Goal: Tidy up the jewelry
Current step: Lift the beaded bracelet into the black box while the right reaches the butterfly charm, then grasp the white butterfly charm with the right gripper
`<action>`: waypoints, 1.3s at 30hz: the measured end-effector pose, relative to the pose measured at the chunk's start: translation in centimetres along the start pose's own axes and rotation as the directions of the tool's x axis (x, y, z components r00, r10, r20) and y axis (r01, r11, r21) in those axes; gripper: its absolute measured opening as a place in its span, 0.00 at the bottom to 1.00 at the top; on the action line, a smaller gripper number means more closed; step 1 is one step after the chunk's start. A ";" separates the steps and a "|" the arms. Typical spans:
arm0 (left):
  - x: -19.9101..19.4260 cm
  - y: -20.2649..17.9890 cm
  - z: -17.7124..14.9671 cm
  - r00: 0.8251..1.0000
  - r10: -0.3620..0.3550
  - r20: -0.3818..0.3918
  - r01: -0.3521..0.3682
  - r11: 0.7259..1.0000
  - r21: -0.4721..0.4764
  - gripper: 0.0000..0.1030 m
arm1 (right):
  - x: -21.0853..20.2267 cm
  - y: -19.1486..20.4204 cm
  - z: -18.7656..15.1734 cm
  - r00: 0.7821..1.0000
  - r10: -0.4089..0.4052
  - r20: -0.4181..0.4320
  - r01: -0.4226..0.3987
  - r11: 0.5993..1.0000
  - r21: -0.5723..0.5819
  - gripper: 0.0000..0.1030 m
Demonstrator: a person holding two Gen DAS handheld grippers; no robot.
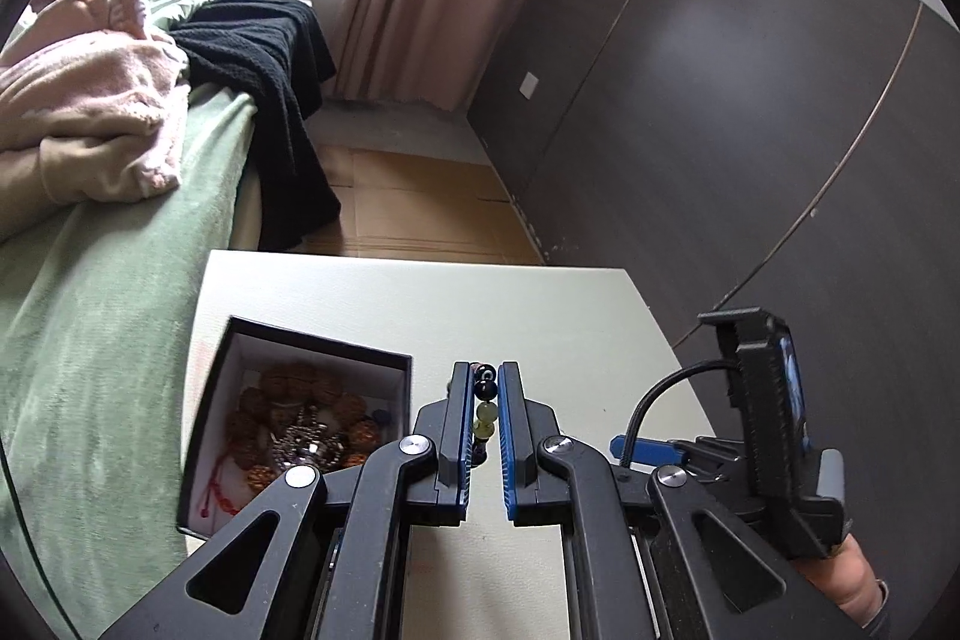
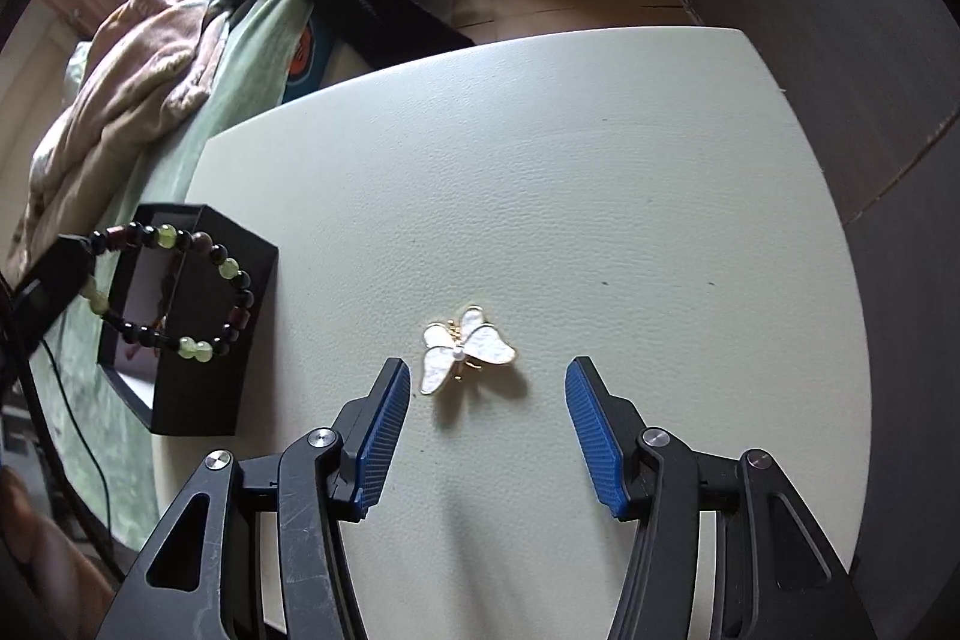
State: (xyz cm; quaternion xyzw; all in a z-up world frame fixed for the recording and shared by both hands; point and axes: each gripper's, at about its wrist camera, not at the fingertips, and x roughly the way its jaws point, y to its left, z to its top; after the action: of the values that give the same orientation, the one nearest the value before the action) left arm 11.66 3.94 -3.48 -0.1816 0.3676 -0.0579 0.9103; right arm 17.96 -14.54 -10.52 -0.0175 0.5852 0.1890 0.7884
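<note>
Left wrist view: left gripper point(image 1: 485, 418) is pinching a bead bracelet point(image 1: 485, 400), fingers pressed nearly together with the dark and pale-green beads running up the gap at lower centre of frame. The black jewelry box point(image 1: 300, 418) is sitting open at lower left, just beside the fingers, on the pale table point(image 1: 540, 304). It is already holding brown bead strands, a silvery chain and a red cord.

Right wrist view: the same bracelet point(image 2: 174, 292) is hanging as a loop at left of frame, in front of the box point(image 2: 198, 400); whether it is over the opening or short of it I cannot tell. Right gripper point(image 2: 487, 388) is standing spread, nothing between the pads, and is pointing steeply down at the table point(image 2: 600, 160). A white butterfly brooch point(image 2: 465, 349) with gold edging is lying flat at centre frame, just beyond the left fingertip and off centre toward that side.

Step in hand, as judged: two items are being handled together, bracelet going to the box, brooch being lined up for pickup.

Next move calls for: left hand carrying the loop squarely over the opening before releasing; right hand centring on the brooch, lowering to the surface and closing across the thin wings, which may slide.
</note>
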 end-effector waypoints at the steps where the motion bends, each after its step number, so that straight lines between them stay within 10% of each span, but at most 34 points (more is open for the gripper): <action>1: -0.2 0.3 0.1 1.000 0.005 0.008 -0.005 1.000 -0.006 0.07 | 0.1 0.4 0.0 1.000 -0.010 0.001 0.010 1.000 -0.013 0.60; 10: -2.7 3.4 0.7 0.998 0.027 0.056 -0.023 0.997 -0.071 0.07 | 1.1 2.2 -0.5 0.991 -0.137 0.007 0.137 0.984 -0.118 0.61; 15: -3.6 4.9 0.6 0.997 0.048 0.068 -0.040 0.993 -0.108 0.07 | 0.7 2.2 -0.8 0.990 -0.138 0.006 0.138 0.983 -0.117 0.17; 32: -2.4 6.1 -0.2 0.998 0.070 0.002 -0.069 0.989 -0.131 0.07 | -0.8 0.3 0.0 0.999 -0.041 0.034 0.041 0.999 0.002 0.18; 36: -1.8 6.0 -0.2 0.997 0.078 -0.013 -0.079 0.989 -0.126 0.07 | 0.0 0.5 0.2 0.998 -0.056 0.019 0.056 0.998 -0.002 0.59; 39: -1.4 5.9 0.0 0.997 0.080 -0.015 -0.081 0.988 -0.130 0.07 | 0.4 1.1 0.4 0.998 -0.060 0.021 0.060 0.998 -0.018 0.59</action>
State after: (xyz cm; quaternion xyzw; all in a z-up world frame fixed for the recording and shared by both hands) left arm 10.44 9.77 -4.80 -0.2254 0.3821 0.0020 0.8962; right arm 18.11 -13.32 -10.57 -0.0405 0.5743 0.1710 0.7996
